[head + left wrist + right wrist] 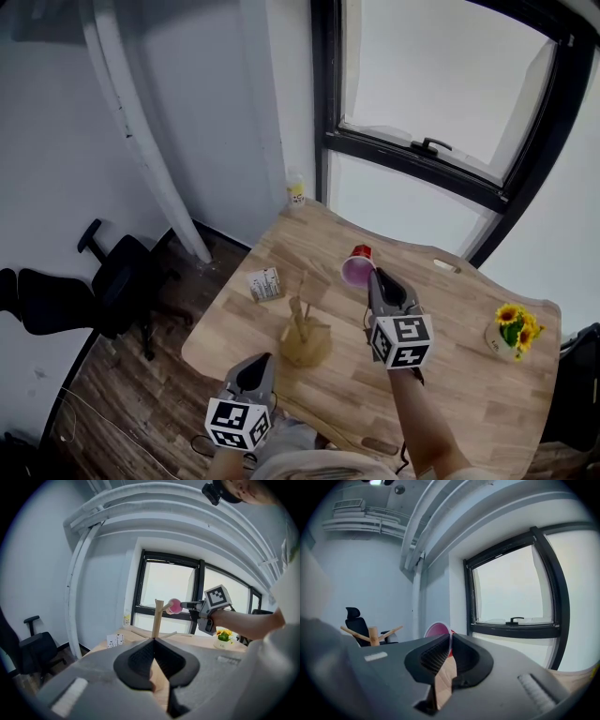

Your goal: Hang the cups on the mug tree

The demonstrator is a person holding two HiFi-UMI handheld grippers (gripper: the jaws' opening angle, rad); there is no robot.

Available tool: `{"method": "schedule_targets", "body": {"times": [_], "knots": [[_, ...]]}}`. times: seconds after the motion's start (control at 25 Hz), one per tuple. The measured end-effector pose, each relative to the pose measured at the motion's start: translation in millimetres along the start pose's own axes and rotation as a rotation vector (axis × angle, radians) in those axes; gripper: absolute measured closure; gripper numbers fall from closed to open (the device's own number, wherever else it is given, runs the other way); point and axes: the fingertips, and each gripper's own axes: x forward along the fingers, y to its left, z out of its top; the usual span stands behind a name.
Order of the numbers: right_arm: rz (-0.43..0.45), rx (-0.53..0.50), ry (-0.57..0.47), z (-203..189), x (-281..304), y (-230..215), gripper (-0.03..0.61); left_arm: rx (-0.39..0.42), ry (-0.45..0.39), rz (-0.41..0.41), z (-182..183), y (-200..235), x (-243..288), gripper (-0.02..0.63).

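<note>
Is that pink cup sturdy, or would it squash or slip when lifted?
Probably light: the right gripper holds the pink cup by its rim alone. Its wall looks thin between the fingers, so it may flex. Being round, it would likely roll if dropped.

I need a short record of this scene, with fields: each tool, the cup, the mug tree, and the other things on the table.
right tool: shut on the rim of the cup, holding it in the air
left tool: shut, empty, by the near edge of the table
cup: pink, level with the top of the tree, not yet hung
mug tree: upright on the table, all pegs bare
also on table: card box, bottle, sunflowers
</note>
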Motion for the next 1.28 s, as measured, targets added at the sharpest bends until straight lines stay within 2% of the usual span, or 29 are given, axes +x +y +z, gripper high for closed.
{"method": "schedule_targets", "body": {"times": [0.76, 1.28], "knots": [[0.02, -0.238, -0.03, 11, 5, 42, 0.561, -0.017, -0.014, 0.034, -5, 10, -16, 0.611], [0.026, -0.334, -0.033, 13, 23, 66, 0.561, -0.027, -0.011, 0.061, -9, 23, -27, 0.611]]}}
